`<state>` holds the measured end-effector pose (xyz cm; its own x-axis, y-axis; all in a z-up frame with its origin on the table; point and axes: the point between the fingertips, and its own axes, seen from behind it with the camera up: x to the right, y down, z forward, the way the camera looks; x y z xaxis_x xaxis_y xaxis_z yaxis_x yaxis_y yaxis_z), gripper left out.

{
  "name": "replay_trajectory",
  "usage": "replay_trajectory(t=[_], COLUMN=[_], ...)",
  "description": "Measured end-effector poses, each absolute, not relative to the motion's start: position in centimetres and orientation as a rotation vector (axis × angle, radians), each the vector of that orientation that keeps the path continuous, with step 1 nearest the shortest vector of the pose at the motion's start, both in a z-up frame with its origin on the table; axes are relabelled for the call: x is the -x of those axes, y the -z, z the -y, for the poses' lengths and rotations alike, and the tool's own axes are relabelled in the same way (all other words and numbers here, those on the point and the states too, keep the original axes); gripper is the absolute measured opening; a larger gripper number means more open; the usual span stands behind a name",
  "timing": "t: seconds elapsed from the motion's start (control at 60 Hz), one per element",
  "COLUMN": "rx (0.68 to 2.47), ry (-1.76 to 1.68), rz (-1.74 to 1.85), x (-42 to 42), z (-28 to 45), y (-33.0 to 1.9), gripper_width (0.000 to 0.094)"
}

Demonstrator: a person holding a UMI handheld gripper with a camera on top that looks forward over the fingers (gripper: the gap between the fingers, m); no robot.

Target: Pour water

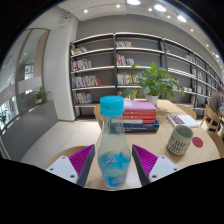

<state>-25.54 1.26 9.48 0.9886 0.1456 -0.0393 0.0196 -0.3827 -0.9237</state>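
A clear plastic water bottle with a light blue cap and a blue label stands upright between my fingers. My gripper is shut on it, with the magenta pads pressing its sides at label height. Water shows in the bottle's lower part. A grey-green mug with a pale inside stands on the light wooden table, ahead and to the right of the bottle, apart from it.
A stack of books lies on the table just beyond the bottle, with a leafy potted plant behind it. Bookshelves line the far wall. A chair stands at the table's right end.
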Motion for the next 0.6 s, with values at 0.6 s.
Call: replay_trajectory(t=[0.6], rx=[1.758], ry=[-0.352], rz=[-0.036], x=[24.9], z=[-4.6], y=[-10.8], gripper_width=[0.0405])
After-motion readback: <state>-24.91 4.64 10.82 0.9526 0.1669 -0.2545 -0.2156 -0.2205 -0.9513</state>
